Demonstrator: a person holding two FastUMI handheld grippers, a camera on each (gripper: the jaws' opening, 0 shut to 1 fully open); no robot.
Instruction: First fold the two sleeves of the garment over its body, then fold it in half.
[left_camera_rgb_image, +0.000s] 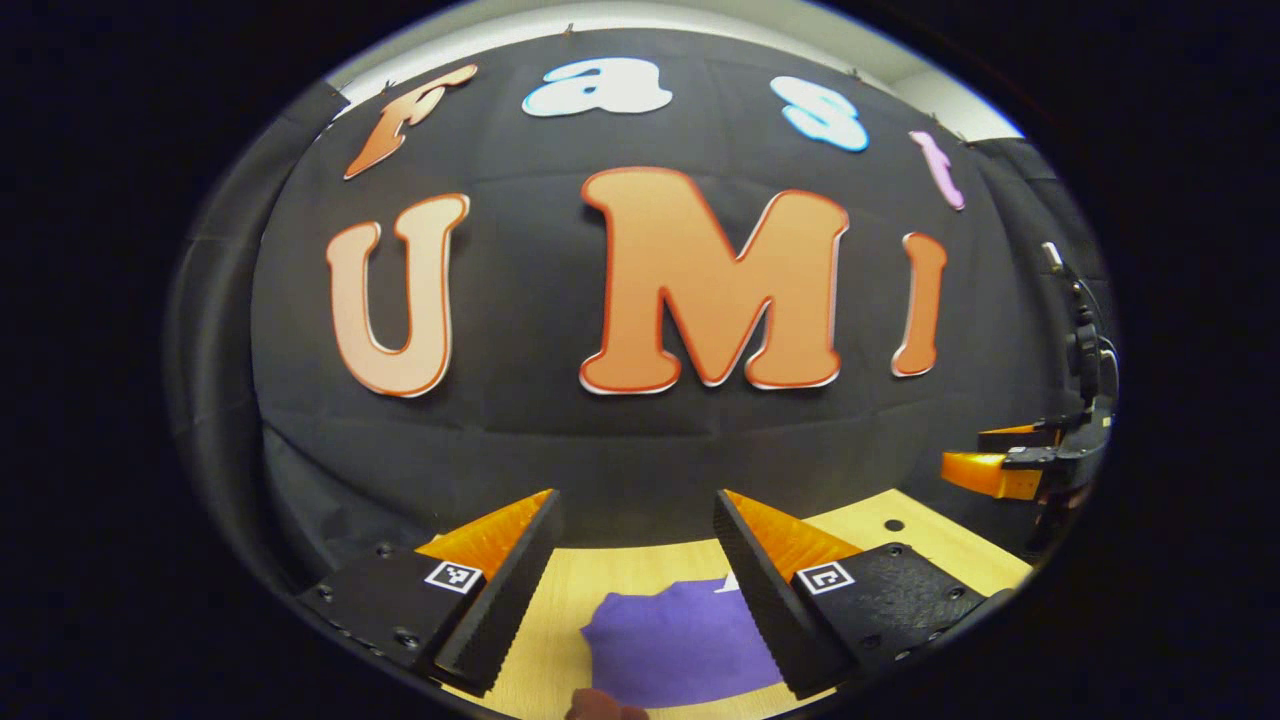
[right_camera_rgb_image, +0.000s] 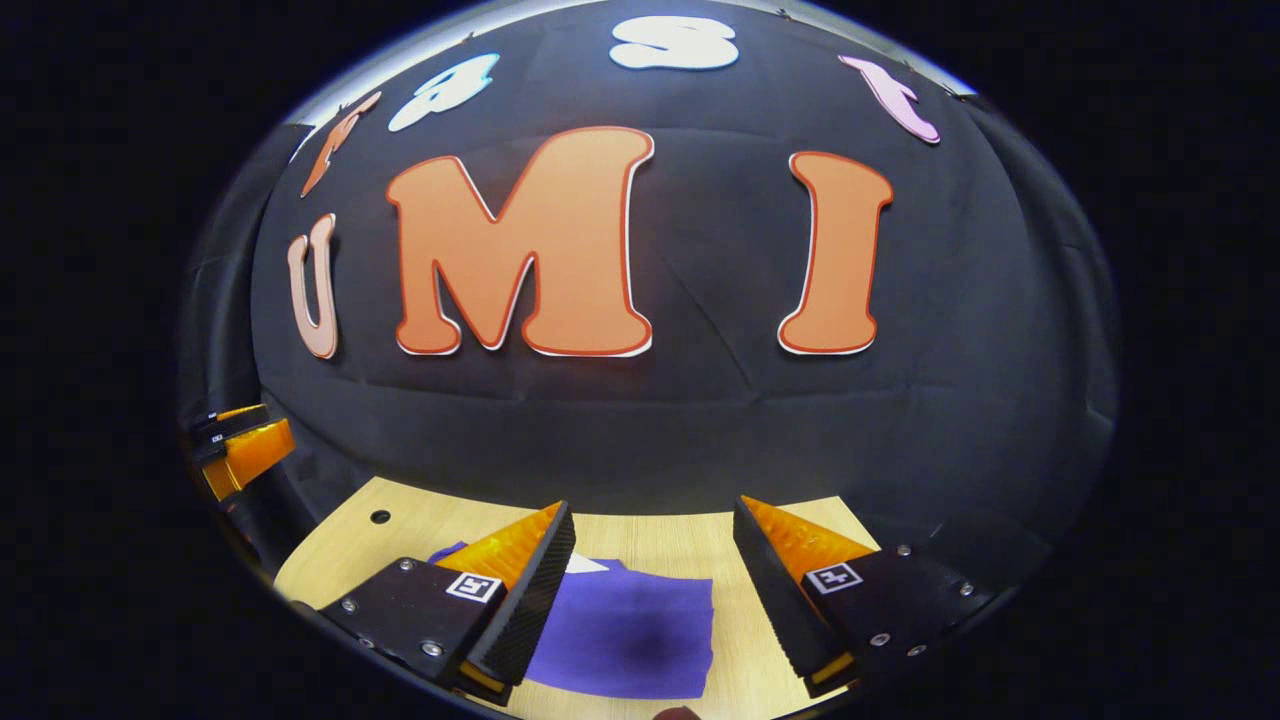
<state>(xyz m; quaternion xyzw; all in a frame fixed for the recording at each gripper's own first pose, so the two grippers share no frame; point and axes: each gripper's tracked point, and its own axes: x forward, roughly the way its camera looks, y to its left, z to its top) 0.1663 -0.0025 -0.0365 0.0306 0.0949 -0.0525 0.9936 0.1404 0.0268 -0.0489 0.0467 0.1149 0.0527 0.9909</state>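
The table (left_camera_rgb_image: 640, 580) is a light wooden top that runs up to the black cloth wall (left_camera_rgb_image: 620, 440) behind it; in the right gripper view the same table (right_camera_rgb_image: 660, 545) shows a small dark hole (right_camera_rgb_image: 380, 517) near its far left corner, and the left gripper view shows such a hole (left_camera_rgb_image: 893, 525) toward the far right.

On the table lies the purple garment (left_camera_rgb_image: 675, 645), flat on the wood near the front edge, with a small white patch (left_camera_rgb_image: 730, 583) at its far edge. In the right gripper view the garment (right_camera_rgb_image: 630, 635) lies below and between the fingers, its right edge straight and bare wood beyond it.

The left gripper (left_camera_rgb_image: 637, 590) hangs above the table, its jaws spread wide and holding nothing; the garment sits under the gap and partly behind the right-hand finger. The right gripper (right_camera_rgb_image: 650, 600) likewise hangs over the table with its jaws apart and empty, above the garment.

Seen from the left gripper view, the right gripper (left_camera_rgb_image: 990, 470) floats off the table's far right corner. In the right gripper view, the left gripper (right_camera_rgb_image: 240, 450) sits past the table's left edge.
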